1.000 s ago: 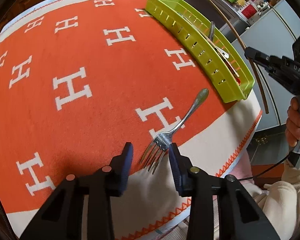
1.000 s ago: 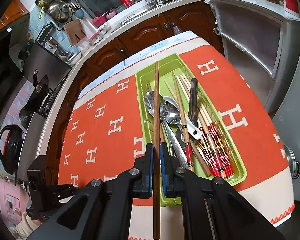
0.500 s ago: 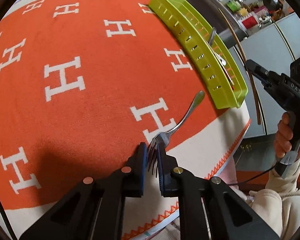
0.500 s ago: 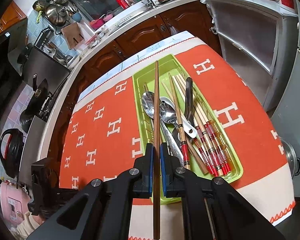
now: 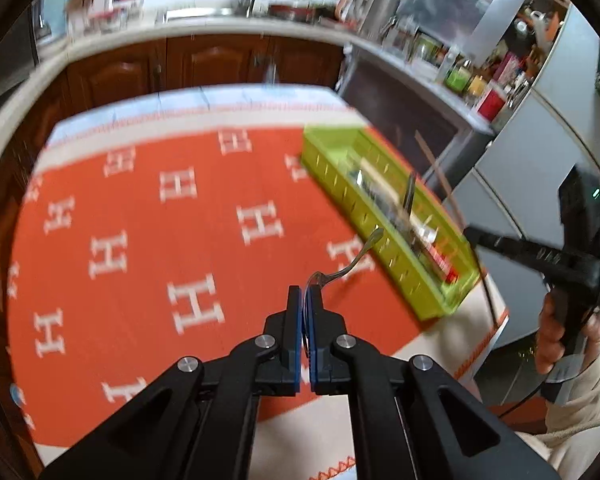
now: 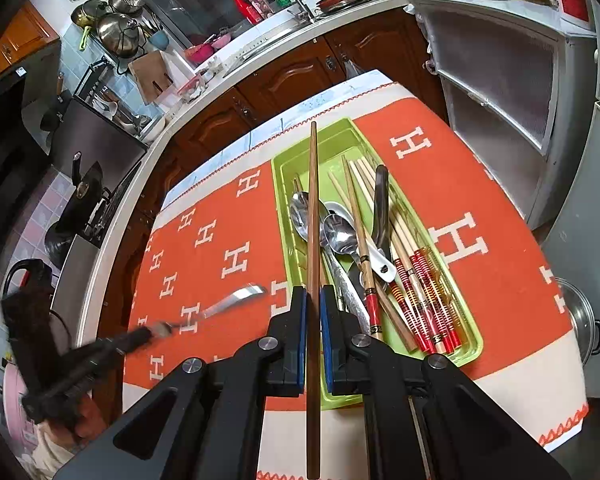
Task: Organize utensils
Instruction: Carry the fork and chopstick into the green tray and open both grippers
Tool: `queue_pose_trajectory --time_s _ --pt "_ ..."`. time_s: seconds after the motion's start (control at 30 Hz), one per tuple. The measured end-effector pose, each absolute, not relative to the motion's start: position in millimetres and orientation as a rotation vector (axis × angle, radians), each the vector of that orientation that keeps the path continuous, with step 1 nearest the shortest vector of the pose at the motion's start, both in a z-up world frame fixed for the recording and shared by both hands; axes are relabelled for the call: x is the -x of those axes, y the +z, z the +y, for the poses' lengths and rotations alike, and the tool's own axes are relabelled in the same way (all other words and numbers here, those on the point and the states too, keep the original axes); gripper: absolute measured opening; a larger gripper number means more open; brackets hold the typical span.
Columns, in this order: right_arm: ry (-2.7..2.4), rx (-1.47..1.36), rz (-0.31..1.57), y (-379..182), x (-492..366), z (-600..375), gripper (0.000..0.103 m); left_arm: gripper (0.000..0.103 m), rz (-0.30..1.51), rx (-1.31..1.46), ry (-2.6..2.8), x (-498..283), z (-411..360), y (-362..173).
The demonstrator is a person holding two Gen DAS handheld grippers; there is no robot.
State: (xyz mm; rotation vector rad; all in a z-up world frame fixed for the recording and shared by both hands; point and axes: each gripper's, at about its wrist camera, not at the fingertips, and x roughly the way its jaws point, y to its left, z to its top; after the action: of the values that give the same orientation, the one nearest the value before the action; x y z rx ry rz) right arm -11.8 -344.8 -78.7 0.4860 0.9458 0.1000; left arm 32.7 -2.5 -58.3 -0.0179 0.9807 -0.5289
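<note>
Left wrist view: fork (image 5: 350,266) pinched by its tines in my left gripper (image 5: 305,300), lifted over the orange tablecloth (image 5: 140,216), handle towards the green tray (image 5: 428,284) at the table's right edge. My right gripper (image 6: 311,312) clamps a wooden chopstick (image 6: 313,216) above that tray, ready for sorting.

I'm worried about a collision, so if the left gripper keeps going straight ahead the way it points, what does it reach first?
Probably the long side wall of the lime green plastic utensil tray; the silver metal fork held in the left gripper would touch first. Depth is unclear.
</note>
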Motion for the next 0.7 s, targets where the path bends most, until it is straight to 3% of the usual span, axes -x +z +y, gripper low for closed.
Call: queue_pose_trajectory --time_s 0.33,0.7 --pt "0.101 -0.450 1.006 -85.6 -9.8 -345.1 0.006 0.000 0.877 0.103 -0.467 -66.5 -40.3 -11.8" --pt "0.077 -0.387 1.087 -111.4 -68.6 -364.0 0.006 0.000 0.954 0.152 -0.289 -111.6 -124.6 -65.4"
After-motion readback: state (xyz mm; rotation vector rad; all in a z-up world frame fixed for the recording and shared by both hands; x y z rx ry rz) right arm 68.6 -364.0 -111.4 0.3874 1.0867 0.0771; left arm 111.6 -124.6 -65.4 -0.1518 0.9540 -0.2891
